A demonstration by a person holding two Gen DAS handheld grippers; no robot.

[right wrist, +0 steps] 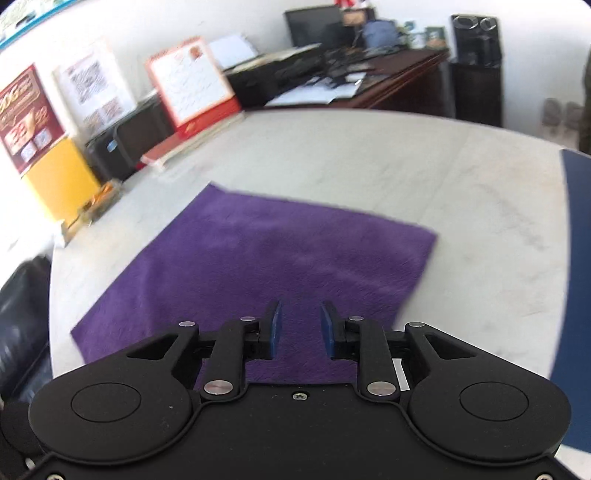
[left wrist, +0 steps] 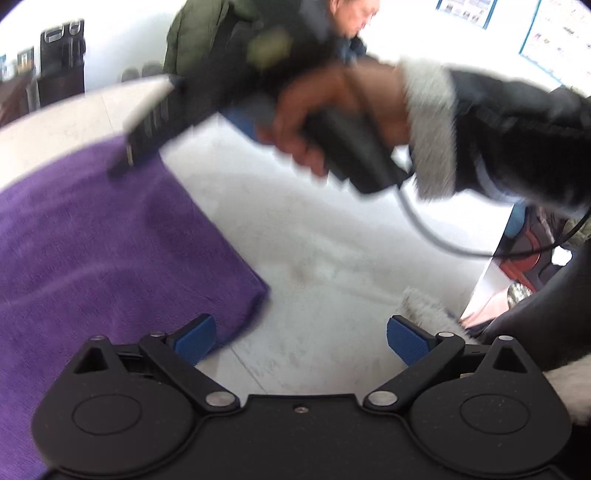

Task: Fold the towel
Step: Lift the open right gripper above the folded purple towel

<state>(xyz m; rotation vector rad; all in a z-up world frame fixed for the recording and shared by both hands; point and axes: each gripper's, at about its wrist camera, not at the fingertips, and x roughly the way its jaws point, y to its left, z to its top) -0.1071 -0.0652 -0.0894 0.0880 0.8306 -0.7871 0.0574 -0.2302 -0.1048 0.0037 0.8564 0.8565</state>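
Note:
A purple towel [left wrist: 92, 240] lies flat on the pale table [left wrist: 325, 258], at the left of the left wrist view. My left gripper [left wrist: 301, 339] is wide open and empty, hovering beside the towel's near right corner. The right gripper's body [left wrist: 155, 122], held in a hand, reaches in over the towel's far edge. In the right wrist view the towel [right wrist: 258, 258] spreads out below my right gripper [right wrist: 301, 328], whose blue pads [right wrist: 275, 328] stand a little apart with nothing between them.
A calendar stand [right wrist: 192, 88], posters and a yellow box [right wrist: 59, 177] line the table's far left. A dark desk [right wrist: 369, 85] with clutter stands behind. A blue panel [right wrist: 580, 258] rises at the right edge. A seated person [left wrist: 295, 33] is across the table.

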